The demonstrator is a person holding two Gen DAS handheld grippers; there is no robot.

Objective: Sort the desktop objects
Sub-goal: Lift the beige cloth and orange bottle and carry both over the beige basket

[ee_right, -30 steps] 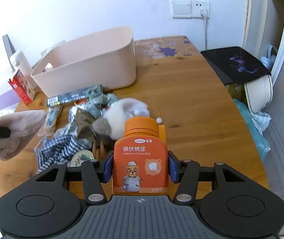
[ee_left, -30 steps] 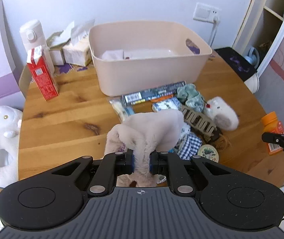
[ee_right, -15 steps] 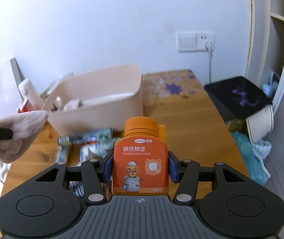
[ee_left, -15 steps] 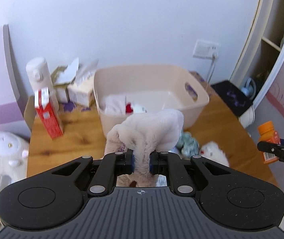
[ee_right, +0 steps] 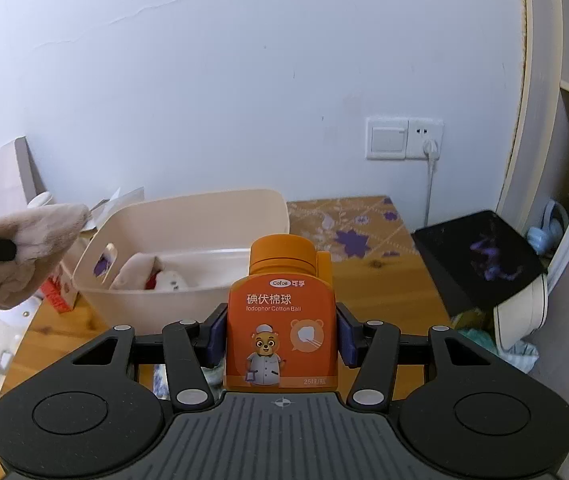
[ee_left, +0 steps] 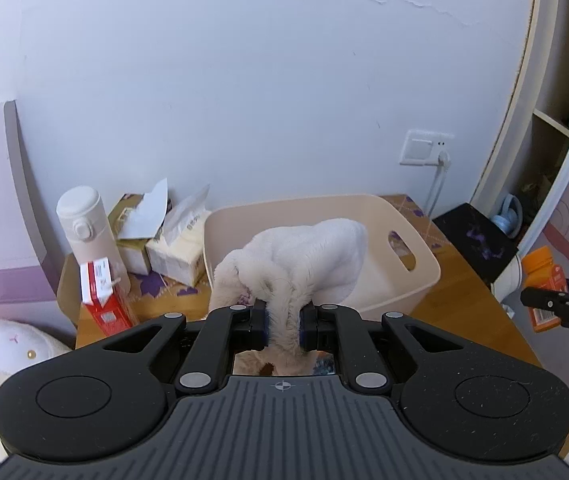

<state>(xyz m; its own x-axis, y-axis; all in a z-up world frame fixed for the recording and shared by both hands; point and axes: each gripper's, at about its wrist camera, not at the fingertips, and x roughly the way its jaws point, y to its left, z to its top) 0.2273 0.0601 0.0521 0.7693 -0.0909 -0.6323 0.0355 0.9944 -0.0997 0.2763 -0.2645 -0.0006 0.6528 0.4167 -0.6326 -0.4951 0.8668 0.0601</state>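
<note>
The left gripper (ee_left: 283, 328) is clenching a fluffy beige cloth (ee_left: 304, 256), its two pads pinching a fold of the fabric while the rest is bulging up in front of the camera. The cloth is hanging in the air over the near side of the cream bin (ee_left: 416, 280), hiding most of the inside in the left wrist view. In the right wrist view the same cloth (ee_right: 28, 252) is showing at the left edge, lifted off the table (ee_right: 388, 284) and just left of the bin (ee_right: 188, 296).

The right gripper (ee_right: 282, 338) is grasping an orange cotton-ball bottle (ee_right: 282, 320), one pad pressing on each side of its body. The bottle is standing upright between the fingers, label toward the camera, raised in front of the bin's near wall. From the left wrist view the bottle (ee_left: 542, 280) is visible at the right edge, well apart from the cloth.

Inside the bin, a beige soft thing, something red and a white plush piece (ee_right: 168, 280) are lying on the bottom.

Near the table's back left corner, a cream flask (ee_left: 84, 232), two tissue boxes (ee_left: 176, 256) and a red carton (ee_left: 102, 300) are standing together beside the bin.
</note>
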